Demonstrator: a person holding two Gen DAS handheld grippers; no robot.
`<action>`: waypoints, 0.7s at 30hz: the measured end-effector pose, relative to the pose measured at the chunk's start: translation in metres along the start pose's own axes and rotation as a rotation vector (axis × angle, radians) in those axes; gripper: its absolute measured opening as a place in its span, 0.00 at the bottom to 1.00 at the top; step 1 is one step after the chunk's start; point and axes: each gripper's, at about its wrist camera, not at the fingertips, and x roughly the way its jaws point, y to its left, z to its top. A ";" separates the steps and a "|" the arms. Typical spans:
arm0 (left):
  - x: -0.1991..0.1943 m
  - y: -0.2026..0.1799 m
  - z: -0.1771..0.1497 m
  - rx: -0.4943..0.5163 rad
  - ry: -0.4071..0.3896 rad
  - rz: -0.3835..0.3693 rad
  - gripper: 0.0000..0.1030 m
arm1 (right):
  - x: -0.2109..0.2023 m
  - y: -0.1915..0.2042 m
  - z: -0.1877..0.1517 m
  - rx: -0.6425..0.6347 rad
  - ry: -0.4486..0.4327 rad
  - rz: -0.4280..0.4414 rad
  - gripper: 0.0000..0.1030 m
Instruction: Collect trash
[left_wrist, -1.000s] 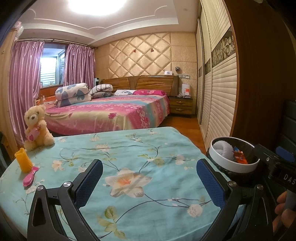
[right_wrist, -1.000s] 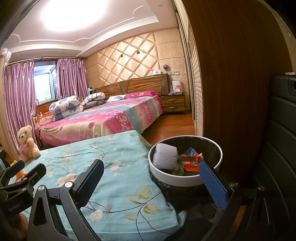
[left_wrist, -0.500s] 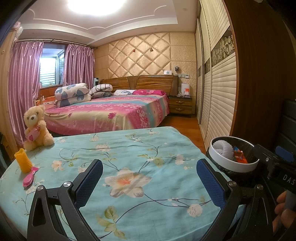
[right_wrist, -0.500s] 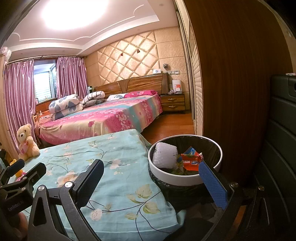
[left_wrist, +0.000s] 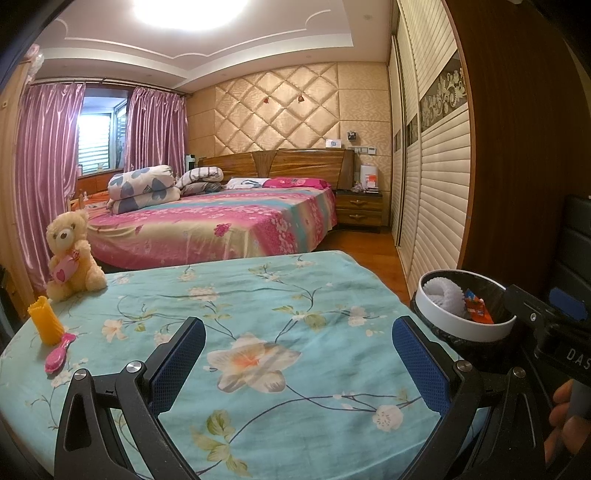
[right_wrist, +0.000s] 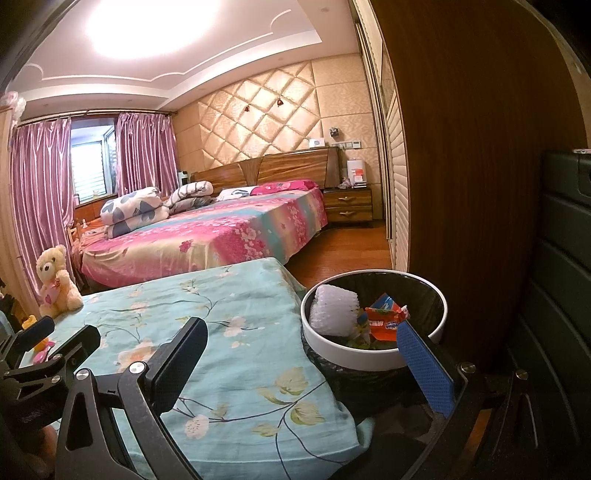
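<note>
A black trash bin with a white rim (right_wrist: 369, 360) (left_wrist: 476, 330) stands on the floor at the table's right edge. Inside lie a white foam net (right_wrist: 334, 310) (left_wrist: 443, 293) and an orange snack wrapper (right_wrist: 388, 317) (left_wrist: 478, 312). My right gripper (right_wrist: 303, 363) is open and empty, its left finger over the tablecloth and its right finger in front of the bin rim. My left gripper (left_wrist: 299, 363) is open and empty above the floral tablecloth (left_wrist: 258, 314). The right gripper's body shows at the right of the left wrist view, with fingers of a hand behind it.
At the table's left end sit a teddy bear (left_wrist: 70, 258), an orange cup-like toy (left_wrist: 46, 321) and a pink toy hairbrush (left_wrist: 59, 354). A bed (left_wrist: 221, 225) lies beyond; a dark wooden wardrobe panel (right_wrist: 472, 184) and sliding doors rise on the right.
</note>
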 end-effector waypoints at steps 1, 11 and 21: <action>0.000 0.000 0.000 0.001 0.000 0.000 0.99 | 0.000 0.000 0.000 0.000 -0.001 0.000 1.00; 0.000 0.000 0.000 0.002 0.000 -0.001 0.99 | 0.001 0.000 0.001 0.000 0.002 0.001 1.00; 0.004 0.003 -0.001 0.003 0.008 -0.007 0.99 | -0.001 0.004 0.000 -0.005 0.013 0.011 1.00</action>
